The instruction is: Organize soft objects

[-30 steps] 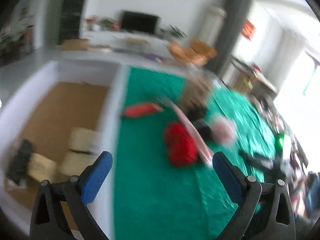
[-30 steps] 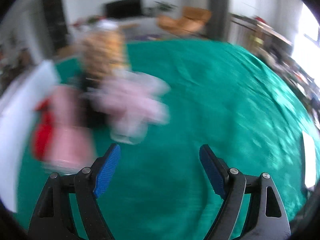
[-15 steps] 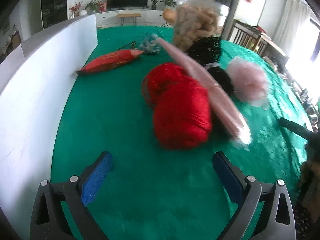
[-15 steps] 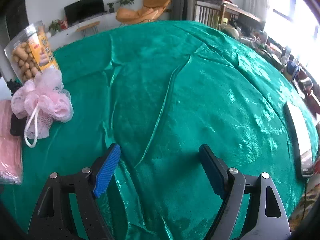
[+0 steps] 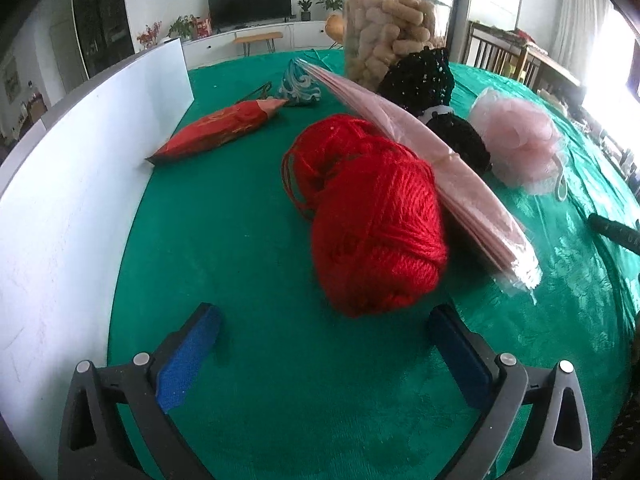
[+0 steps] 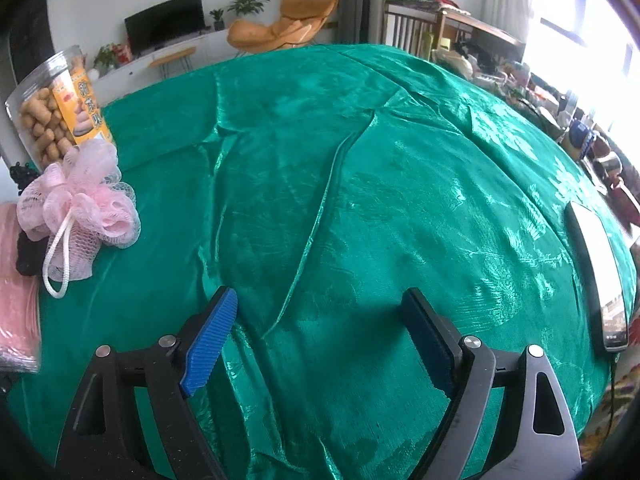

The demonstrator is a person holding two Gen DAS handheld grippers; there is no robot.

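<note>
Both pictures are bright and sharp. Strong daylight pours in from the window [image 6: 592,40], right of the jaws, and blows out white. The green cloth [image 6: 360,180] shines ahead. Edges bend and go dark.

white walls, dark tv [image 5: 249,1] on low cabinet, orange chair [image 6: 288,22] — bright window [image 6: 592,40]
</note>
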